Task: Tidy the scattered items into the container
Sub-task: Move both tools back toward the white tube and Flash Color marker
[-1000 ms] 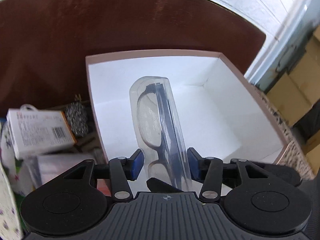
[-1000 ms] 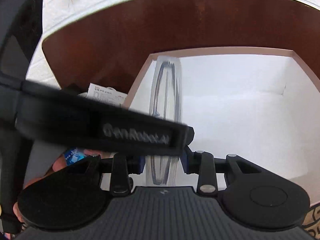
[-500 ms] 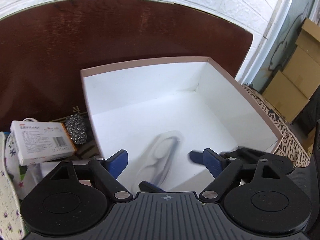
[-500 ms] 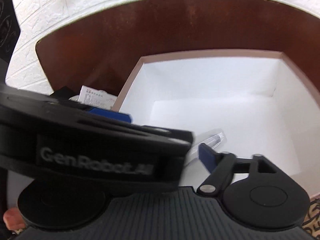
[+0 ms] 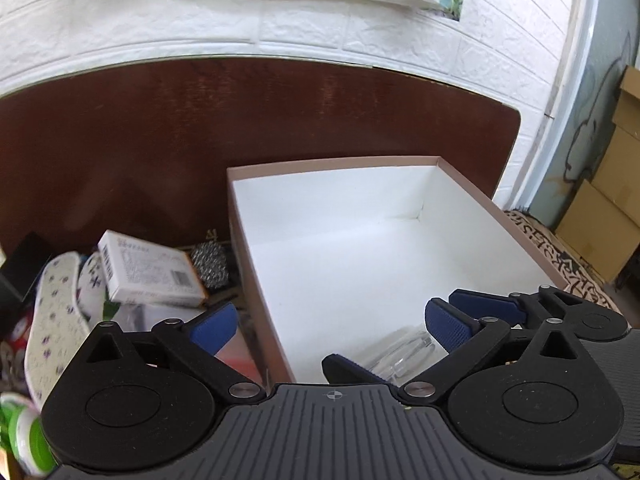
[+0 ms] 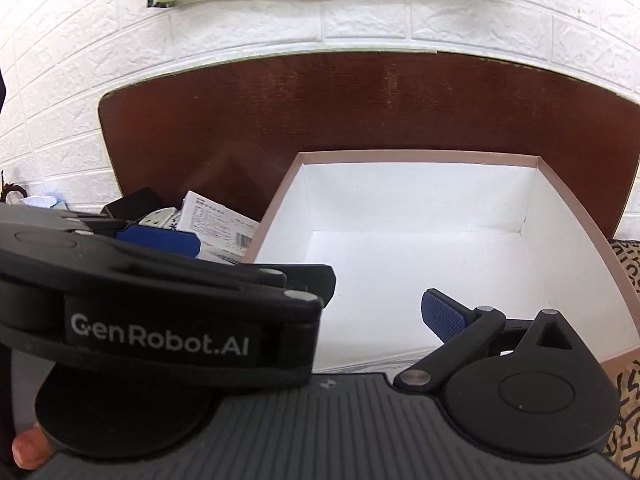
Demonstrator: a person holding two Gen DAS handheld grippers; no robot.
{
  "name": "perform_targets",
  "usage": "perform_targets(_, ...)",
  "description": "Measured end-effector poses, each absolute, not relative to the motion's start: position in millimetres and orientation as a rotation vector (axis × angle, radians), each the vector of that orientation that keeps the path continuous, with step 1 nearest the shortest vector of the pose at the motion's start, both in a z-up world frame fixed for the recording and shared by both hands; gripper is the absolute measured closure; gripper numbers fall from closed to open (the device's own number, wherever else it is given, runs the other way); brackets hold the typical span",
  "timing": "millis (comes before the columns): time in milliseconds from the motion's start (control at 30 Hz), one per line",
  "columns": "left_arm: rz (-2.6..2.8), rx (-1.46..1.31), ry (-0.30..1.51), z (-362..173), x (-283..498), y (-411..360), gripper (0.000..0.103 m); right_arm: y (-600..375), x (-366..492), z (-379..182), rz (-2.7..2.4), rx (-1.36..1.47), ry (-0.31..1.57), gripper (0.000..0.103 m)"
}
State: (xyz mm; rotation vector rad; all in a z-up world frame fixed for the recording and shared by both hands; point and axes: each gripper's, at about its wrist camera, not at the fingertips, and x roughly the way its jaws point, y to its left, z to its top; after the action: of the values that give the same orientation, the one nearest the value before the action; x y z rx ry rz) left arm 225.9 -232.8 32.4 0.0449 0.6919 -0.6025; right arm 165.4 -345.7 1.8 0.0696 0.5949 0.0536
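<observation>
Item one, the container: your white-lined box (image 5: 360, 264) with a pinkish-brown rim sits on the dark brown bench (image 5: 200, 128), its far wall toward the white brick wall (image 5: 280, 28).

Item two, the clear glasses case (image 5: 404, 350): it lies on the box floor at the near edge, low in the left wrist view, free of both tools.

Item three, your left gripper (image 5: 328, 326): jaws spread wide and opening, blue pads apart, straddling the box's left wall. The case lies below, nearer the right pad, touched by neither.

Item four, your right gripper (image 6: 316, 312): jaws spread and opening; only its right blue pad shows, over the box floor, with nothing pressed against it. The left tool's body crosses in front and hides the other pad.

Item five, scattered goods left of the box on the bench: a white carton (image 5: 148, 272) with a barcode, a steel scouring ball (image 5: 210, 266) just beside the box wall, a flower-print insole (image 5: 52, 312), a black box (image 5: 24, 264), a green-and-white item (image 5: 24, 432) at the lower corner.
</observation>
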Motion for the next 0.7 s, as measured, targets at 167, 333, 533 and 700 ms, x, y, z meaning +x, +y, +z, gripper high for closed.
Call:
perform_targets(167, -0.498, 0.039, 0.641, 35.3, 206.6, -221.5, 0.000, -325.6, 150.8, 11.6, 0.061, 0.018, 0.536, 0.000)
perform_targets(333, -0.471, 0.045, 0.590, 38.5, 184.8, -213.9, 0.000, -316.7, 135.5, 15.6, 0.067, -0.012, 0.507, 0.000)
perform_targets(533, -0.452, 0.037, 0.544, 42.2, 159.3, -196.8, 0.000, -307.8, 115.5, 19.2, 0.073, -0.004, 0.480, 0.000)
perform_targets(700, -0.420, -0.011, 0.498, 30.6, 125.2, -160.6, 0.000, -291.5, 84.7, 11.0, 0.119, 0.010, 0.424, 0.000)
